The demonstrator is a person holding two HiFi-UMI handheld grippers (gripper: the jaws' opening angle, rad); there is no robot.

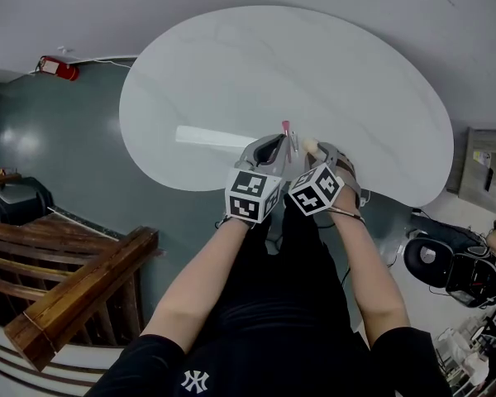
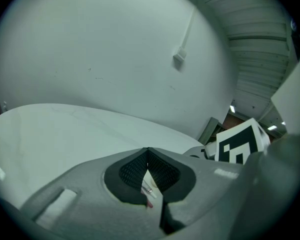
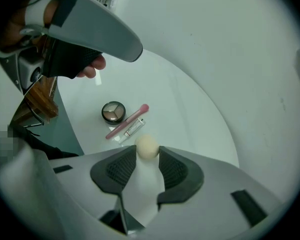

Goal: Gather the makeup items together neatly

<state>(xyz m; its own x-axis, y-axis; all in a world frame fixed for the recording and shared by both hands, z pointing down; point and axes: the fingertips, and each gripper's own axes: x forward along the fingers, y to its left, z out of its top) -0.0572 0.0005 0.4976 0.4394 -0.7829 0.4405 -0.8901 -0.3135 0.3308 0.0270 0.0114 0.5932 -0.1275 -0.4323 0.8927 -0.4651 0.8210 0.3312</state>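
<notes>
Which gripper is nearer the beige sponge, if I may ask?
Right: the beige sponge sits between the fingers of the right gripper; the left gripper hovers alongside, off the sponge.

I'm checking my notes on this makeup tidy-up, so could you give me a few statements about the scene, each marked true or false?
1. A beige makeup sponge sits between the jaws of the right gripper. True.
2. The pink brush lies on the floor. False: it lies on the white table, right beside the round eyeshadow compact.
3. The jaws of the left gripper stand wide apart. False: their tips meet, and they hold nothing.
4. A small tube lies alongside the pink brush. True.
</notes>
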